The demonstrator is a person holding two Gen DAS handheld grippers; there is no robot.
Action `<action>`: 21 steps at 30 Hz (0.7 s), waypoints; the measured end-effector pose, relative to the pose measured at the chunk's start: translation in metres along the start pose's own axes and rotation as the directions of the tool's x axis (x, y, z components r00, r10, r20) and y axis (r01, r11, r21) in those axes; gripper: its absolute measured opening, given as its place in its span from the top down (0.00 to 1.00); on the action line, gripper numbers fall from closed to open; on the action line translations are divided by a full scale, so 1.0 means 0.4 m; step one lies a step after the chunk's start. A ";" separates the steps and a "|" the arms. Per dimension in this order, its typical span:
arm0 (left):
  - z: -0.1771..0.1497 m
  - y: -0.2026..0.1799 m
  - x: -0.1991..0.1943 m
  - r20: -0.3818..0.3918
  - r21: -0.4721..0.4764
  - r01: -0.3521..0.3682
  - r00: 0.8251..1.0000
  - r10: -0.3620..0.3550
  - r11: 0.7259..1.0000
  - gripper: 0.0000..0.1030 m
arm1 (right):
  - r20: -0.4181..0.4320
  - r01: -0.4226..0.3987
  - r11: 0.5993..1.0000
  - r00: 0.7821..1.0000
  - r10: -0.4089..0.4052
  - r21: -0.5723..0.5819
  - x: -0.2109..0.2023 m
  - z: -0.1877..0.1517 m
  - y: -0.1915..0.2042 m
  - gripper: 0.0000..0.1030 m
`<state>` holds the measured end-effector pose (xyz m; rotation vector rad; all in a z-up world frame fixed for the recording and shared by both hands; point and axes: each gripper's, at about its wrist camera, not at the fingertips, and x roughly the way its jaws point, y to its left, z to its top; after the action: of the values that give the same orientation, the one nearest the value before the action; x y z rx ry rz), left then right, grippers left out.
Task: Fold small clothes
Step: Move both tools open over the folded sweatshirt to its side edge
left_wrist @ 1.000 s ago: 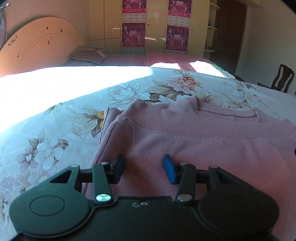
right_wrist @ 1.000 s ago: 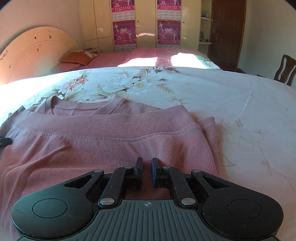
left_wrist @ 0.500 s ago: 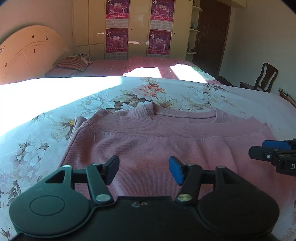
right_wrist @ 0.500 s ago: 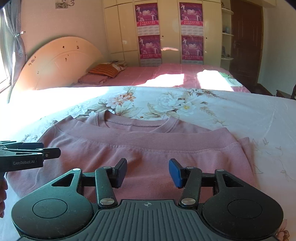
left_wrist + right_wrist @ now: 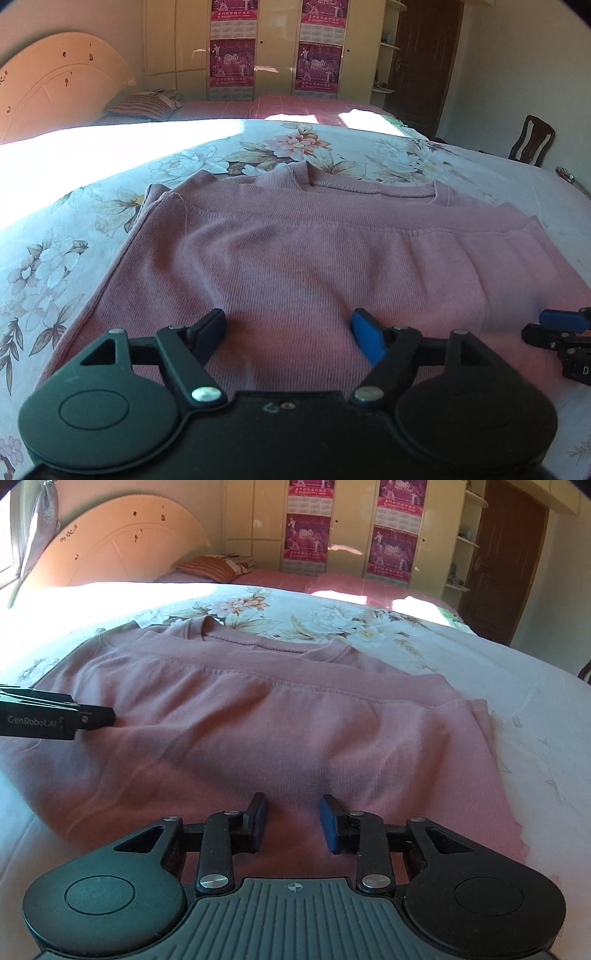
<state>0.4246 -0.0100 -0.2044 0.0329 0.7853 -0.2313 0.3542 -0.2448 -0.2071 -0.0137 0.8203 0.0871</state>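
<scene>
A pink knit sweater [image 5: 314, 258] lies folded on the floral bedspread [image 5: 66, 251], its neckline on the far side. My left gripper [image 5: 288, 332] hovers over the sweater's near left part. Its jaws are opening, and no cloth is pinched between them. In the right wrist view the sweater [image 5: 258, 720] fills the middle. Over its near edge my right gripper [image 5: 293, 821] has its jaws closing, with a gap still between the pads and the fabric lying under them. Each gripper shows in the other's view: the right gripper [image 5: 557, 328] at the right edge, the left gripper [image 5: 92, 718] at the left edge.
Beyond this bed stand a second bed with a pink cover [image 5: 295, 107] and a striped pillow [image 5: 144, 105], a curved headboard [image 5: 122, 550] and a wardrobe with posters [image 5: 273, 48]. A wooden chair [image 5: 532, 140] and a dark door [image 5: 506, 561] are at the right.
The left jaws have spread wider. The right jaws went from shut to wide apart, then narrowed. Both grippers slid sideways over the sweater, and each now shows in the other's view.
</scene>
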 end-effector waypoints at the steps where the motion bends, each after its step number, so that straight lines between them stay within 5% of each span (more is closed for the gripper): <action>1: -0.003 0.008 -0.004 -0.001 -0.013 -0.004 1.000 0.004 1.000 0.27 | 0.000 -0.005 1.000 1.000 0.005 0.031 -0.006 0.000 -0.012 0.70; 5: -0.015 0.020 -0.002 0.006 -0.005 -0.019 1.000 0.019 1.000 0.22 | -0.016 0.000 1.000 1.000 -0.001 -0.025 -0.001 0.002 0.000 0.70; 13: -0.037 0.096 -0.055 0.016 -0.057 -0.078 0.997 0.079 0.995 0.29 | -0.022 -0.021 0.998 1.000 0.022 0.055 -0.041 -0.019 -0.032 0.70; 21: -0.049 0.129 -0.063 0.008 -0.074 -0.067 0.998 0.067 0.995 0.28 | -0.040 -0.010 0.999 0.999 0.012 0.045 -0.050 -0.037 -0.029 0.70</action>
<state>0.4050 0.0474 -0.2037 -0.0118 0.7808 -0.1386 0.3309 -0.2583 -0.2028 0.0311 0.8629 0.0793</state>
